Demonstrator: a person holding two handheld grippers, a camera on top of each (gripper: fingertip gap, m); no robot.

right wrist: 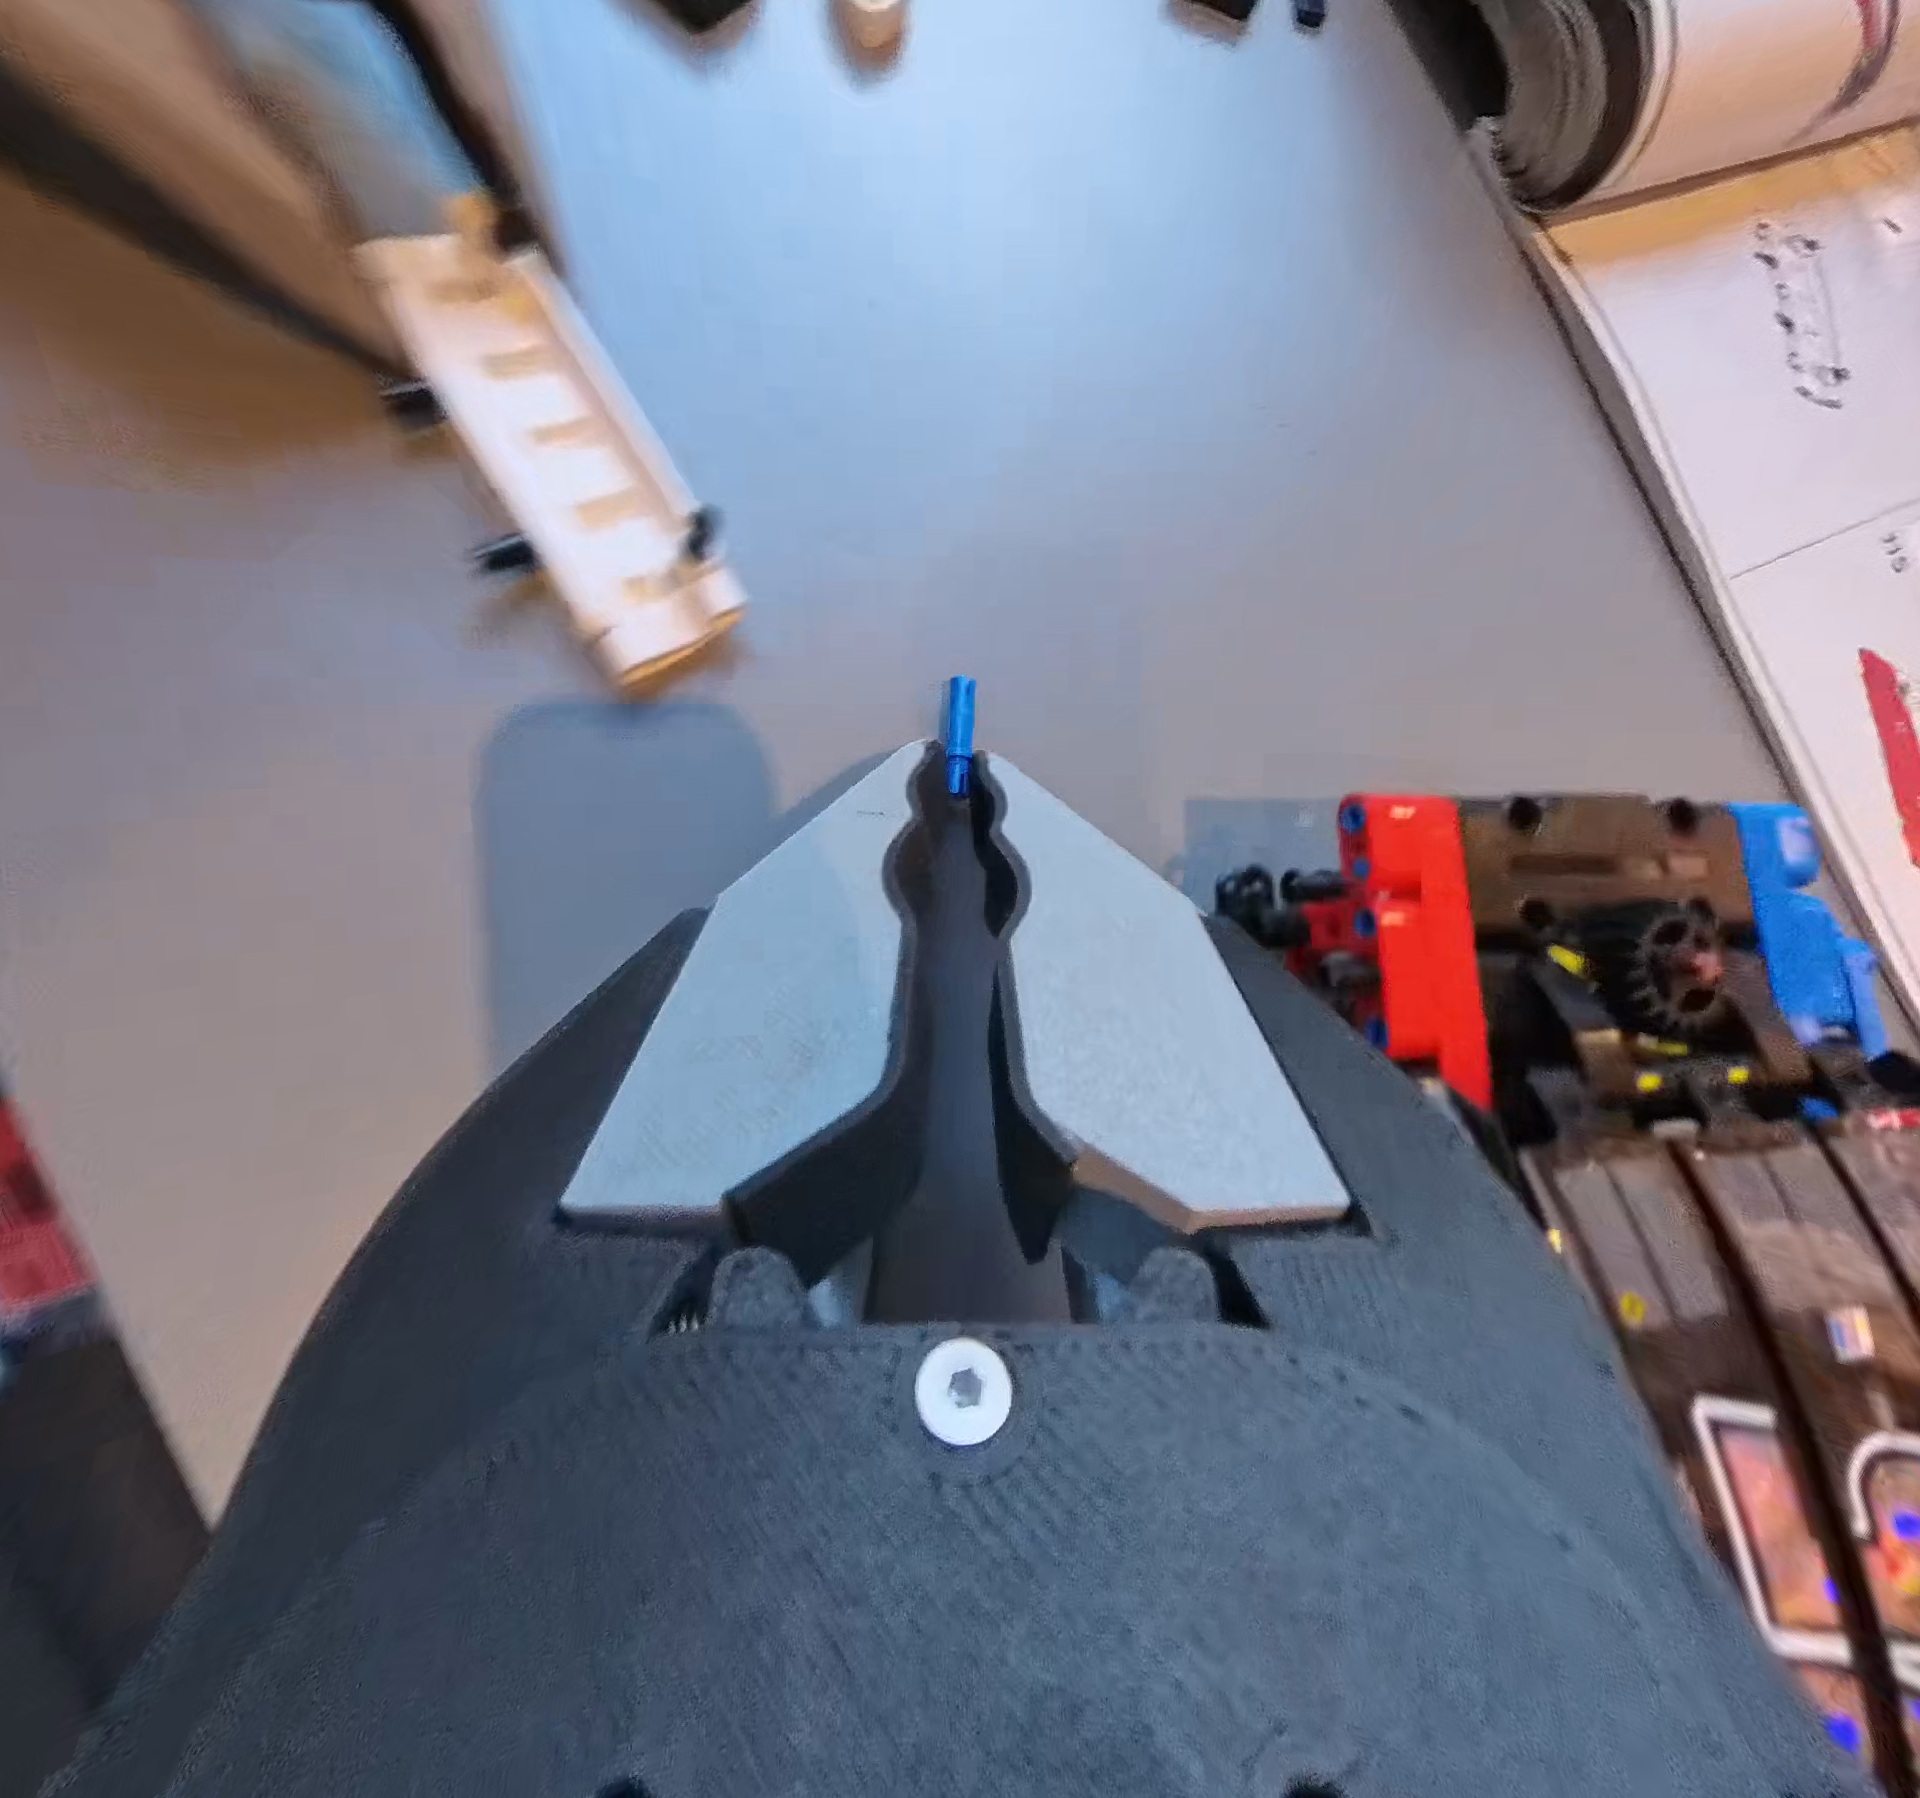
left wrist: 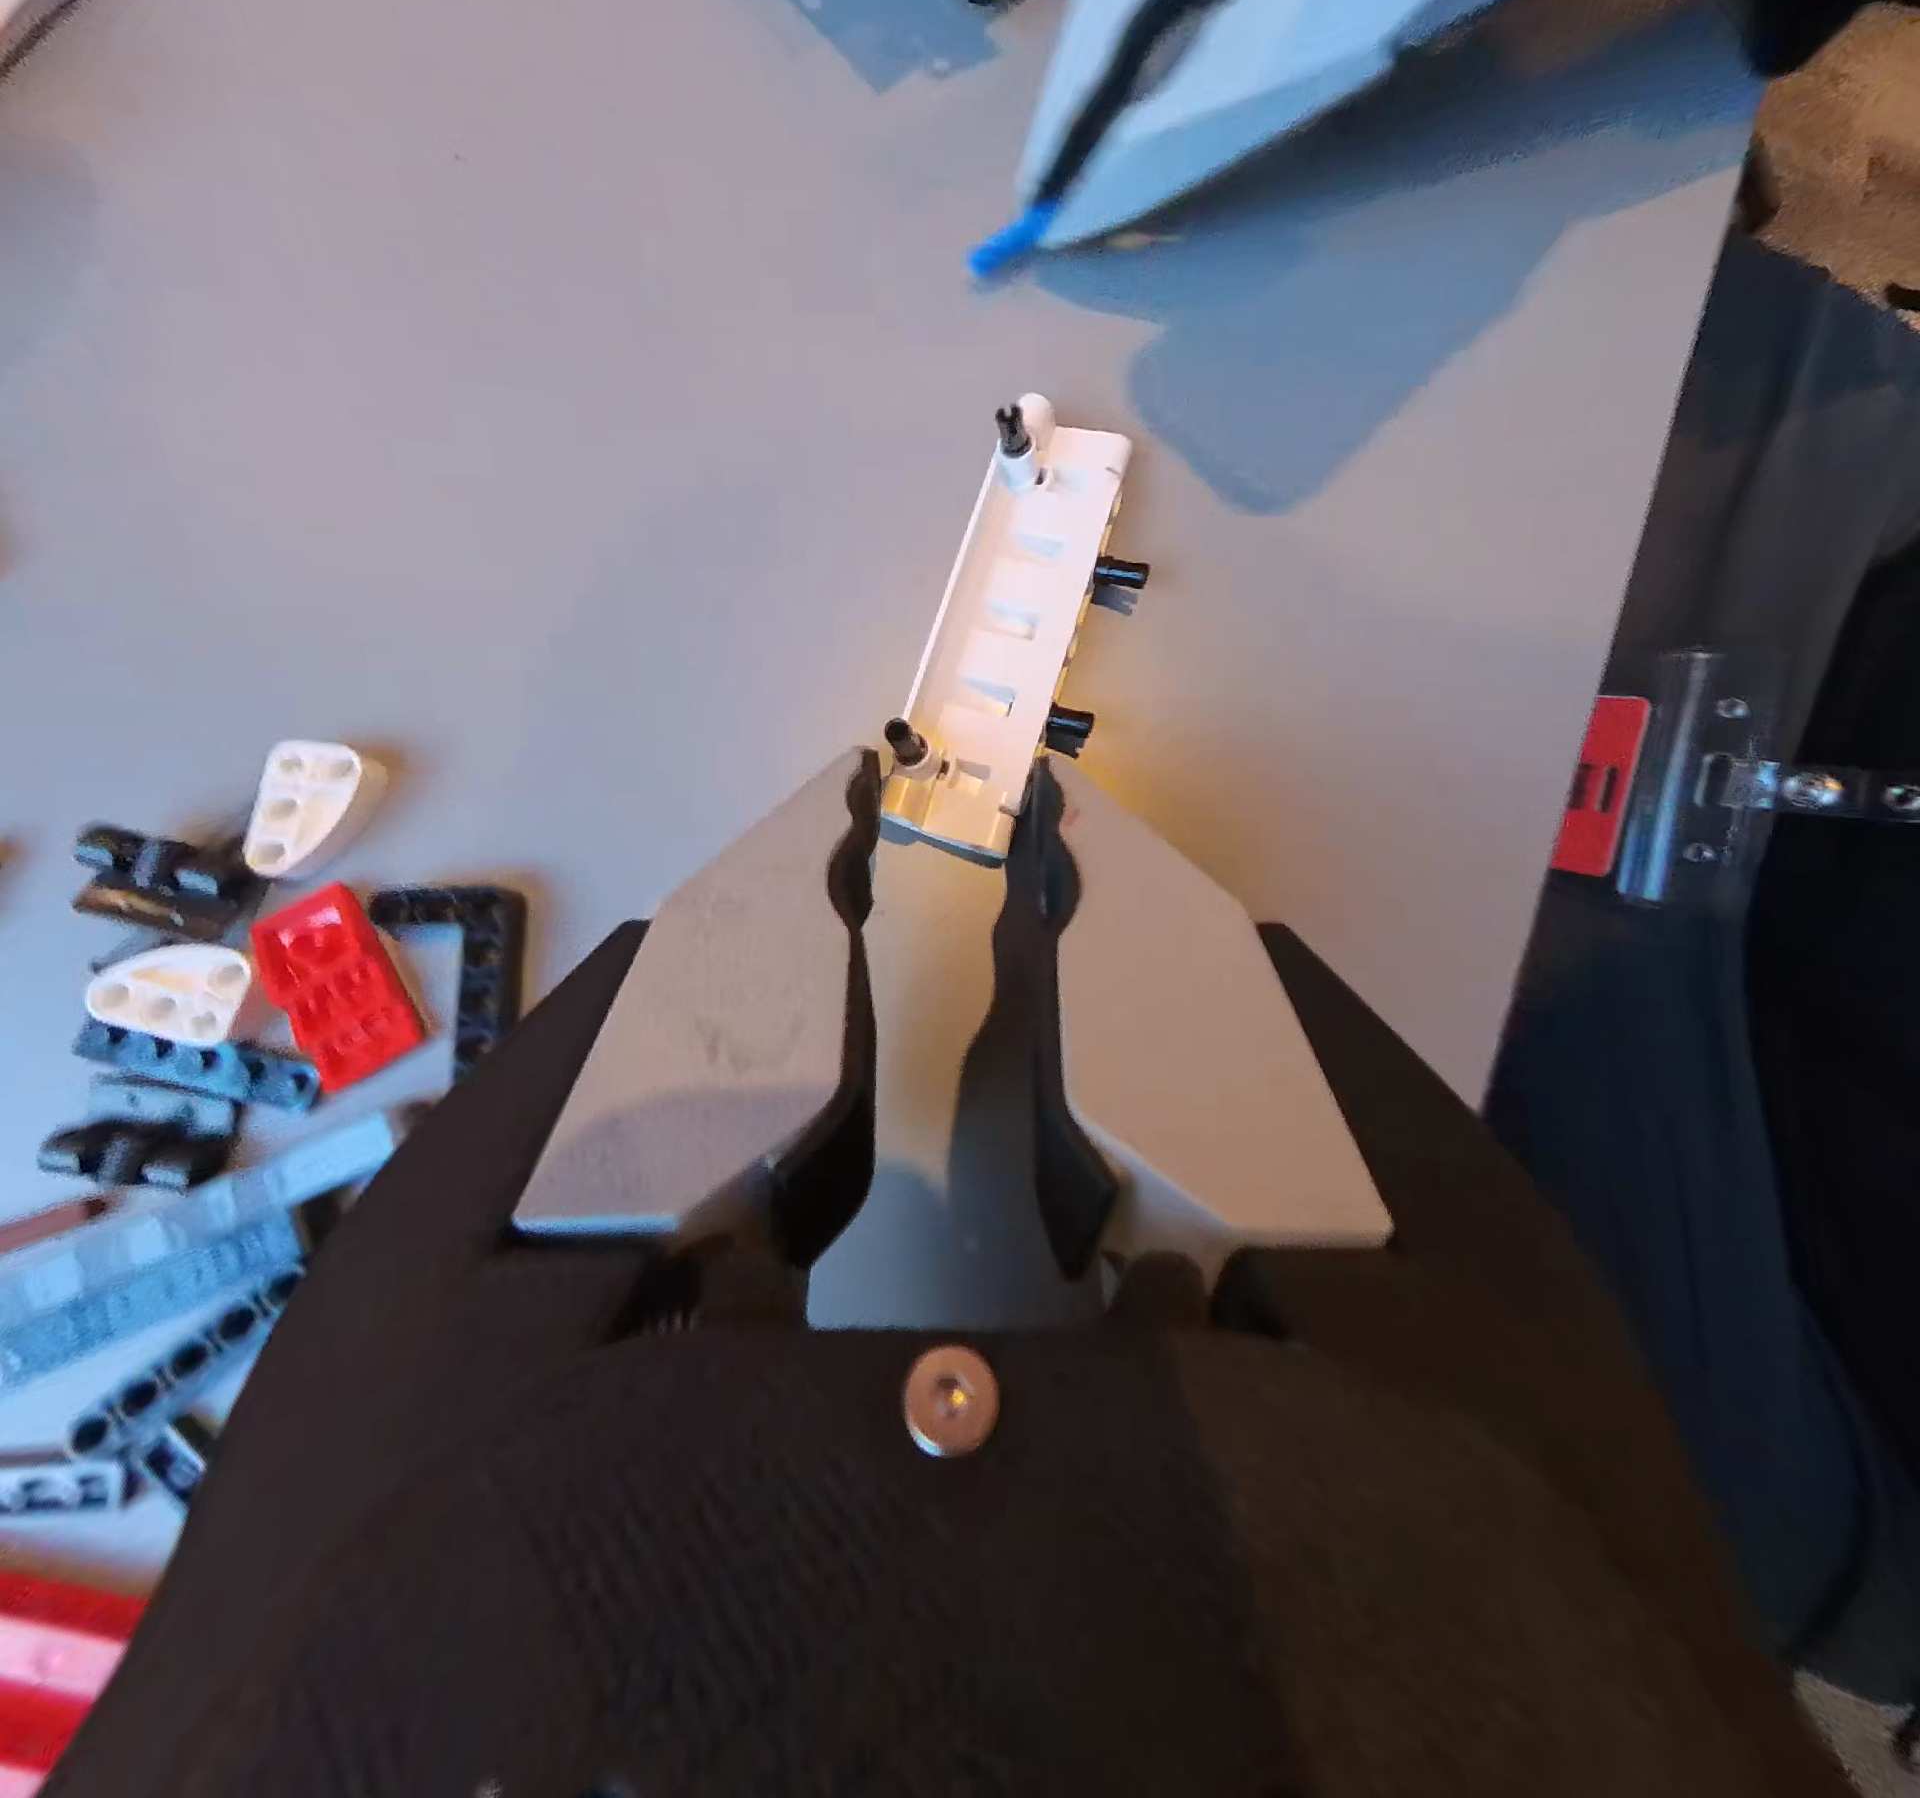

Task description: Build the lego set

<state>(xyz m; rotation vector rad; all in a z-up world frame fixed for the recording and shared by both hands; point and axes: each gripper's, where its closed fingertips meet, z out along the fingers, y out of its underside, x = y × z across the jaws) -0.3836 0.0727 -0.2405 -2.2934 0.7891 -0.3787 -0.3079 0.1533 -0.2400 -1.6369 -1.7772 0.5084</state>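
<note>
Gripping the near end of the white panel [left wrist: 1013,647] above the grey bench [left wrist: 520,398], the left hand-held gripper [left wrist: 951,792] faces the right hand-held gripper [right wrist: 961,772], which pinches a blue pin [right wrist: 958,735] at its tips.

Glossy white plastic panel [left wrist: 1013,647], matt grey table [left wrist: 520,398], ridged black printed-plastic tongs [right wrist: 961,774].

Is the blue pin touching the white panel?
Apart. The right wrist view shows bare table between the blue pin, pinched in the right gripper, and the white panel.
</note>
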